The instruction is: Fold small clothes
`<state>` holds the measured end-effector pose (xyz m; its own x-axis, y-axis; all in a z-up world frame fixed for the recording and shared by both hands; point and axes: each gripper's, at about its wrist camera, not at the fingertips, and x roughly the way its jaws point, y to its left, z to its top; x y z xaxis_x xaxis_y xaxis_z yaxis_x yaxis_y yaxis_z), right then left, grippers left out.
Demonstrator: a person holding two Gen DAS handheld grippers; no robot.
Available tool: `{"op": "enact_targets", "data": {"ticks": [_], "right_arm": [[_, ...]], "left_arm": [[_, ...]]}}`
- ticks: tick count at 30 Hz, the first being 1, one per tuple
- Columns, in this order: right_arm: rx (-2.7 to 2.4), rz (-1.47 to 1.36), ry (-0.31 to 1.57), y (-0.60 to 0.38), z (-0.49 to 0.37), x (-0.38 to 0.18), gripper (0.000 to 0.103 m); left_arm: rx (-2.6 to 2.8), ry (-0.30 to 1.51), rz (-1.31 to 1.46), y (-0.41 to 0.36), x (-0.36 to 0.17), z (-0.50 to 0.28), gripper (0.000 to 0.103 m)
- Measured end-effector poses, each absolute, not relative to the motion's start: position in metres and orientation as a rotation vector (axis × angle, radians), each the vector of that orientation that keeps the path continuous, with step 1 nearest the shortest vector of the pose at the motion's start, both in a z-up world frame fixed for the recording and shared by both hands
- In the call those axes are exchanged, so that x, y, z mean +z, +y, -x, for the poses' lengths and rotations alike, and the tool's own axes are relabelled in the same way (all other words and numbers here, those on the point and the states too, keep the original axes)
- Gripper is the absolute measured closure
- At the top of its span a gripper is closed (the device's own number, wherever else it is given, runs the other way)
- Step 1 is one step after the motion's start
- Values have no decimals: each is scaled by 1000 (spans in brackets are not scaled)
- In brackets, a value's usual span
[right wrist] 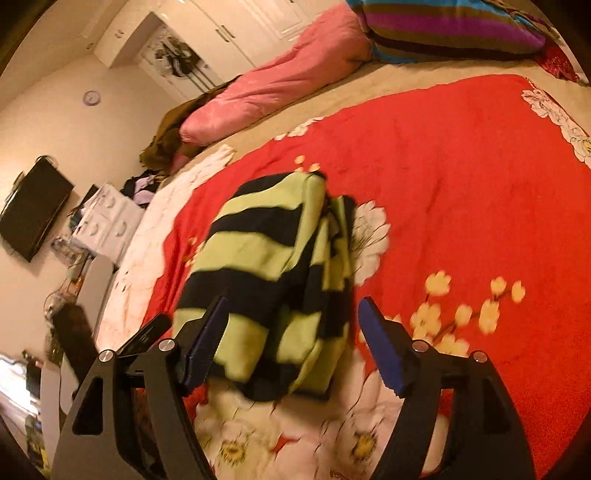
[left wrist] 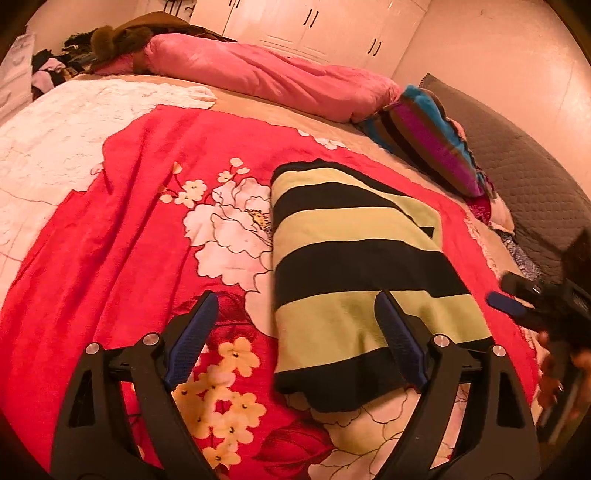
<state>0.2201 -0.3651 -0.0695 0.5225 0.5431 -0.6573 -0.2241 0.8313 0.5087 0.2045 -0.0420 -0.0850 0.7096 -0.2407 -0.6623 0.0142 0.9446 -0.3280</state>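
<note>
A small garment with pale green and black stripes (left wrist: 354,258) lies folded into a long band on the red floral blanket (left wrist: 129,240). My left gripper (left wrist: 295,295) is open at its near end, with the right finger (left wrist: 399,332) over the cloth and the left finger (left wrist: 192,332) over bare blanket. In the right wrist view, the same garment (right wrist: 266,258) lies bunched between the wide-open fingers of my right gripper (right wrist: 292,300), and neither pad presses on it. A blue pad (left wrist: 506,304) of the right gripper and a hand (left wrist: 554,369) show at the left wrist view's right edge.
A rolled pink quilt (left wrist: 266,74) and a striped pillow (left wrist: 432,144) lie at the far side of the bed. A grey quilted panel (left wrist: 524,177) borders the right. White wardrobes (left wrist: 314,26) stand behind. A TV (right wrist: 33,206), white drawers (right wrist: 107,221) and a clothes pile are off the bed's left.
</note>
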Motion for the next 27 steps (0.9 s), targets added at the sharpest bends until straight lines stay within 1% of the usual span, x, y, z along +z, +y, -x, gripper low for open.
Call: {"op": "enact_targets", "data": {"ticks": [7, 9, 11, 12, 16, 24, 26, 27], "right_arm": [[537, -249, 905, -336, -209, -64, 31], [529, -216, 928, -328, -214, -68, 32], [516, -185, 962, -323, -222, -77, 37], [518, -189, 975, -322, -226, -81, 38], [514, -174, 1016, -316, -239, -99, 36], [495, -154, 1018, -309, -243, -117, 33], [513, -155, 1020, -308, -242, -120, 45], [531, -158, 1019, -307, -241, -120, 55]], "left_arm": [[-115, 778, 279, -42, -84, -205, 22], [-111, 781, 277, -41, -84, -206, 22], [-110, 782, 280, -40, -85, -206, 22], [-110, 784, 281, -39, -85, -207, 22], [-110, 787, 276, -40, -86, -207, 22], [-119, 815, 271, -43, -94, -210, 22], [-121, 835, 259, -46, -98, -211, 22], [-123, 842, 256, -47, -100, -212, 22]]}}
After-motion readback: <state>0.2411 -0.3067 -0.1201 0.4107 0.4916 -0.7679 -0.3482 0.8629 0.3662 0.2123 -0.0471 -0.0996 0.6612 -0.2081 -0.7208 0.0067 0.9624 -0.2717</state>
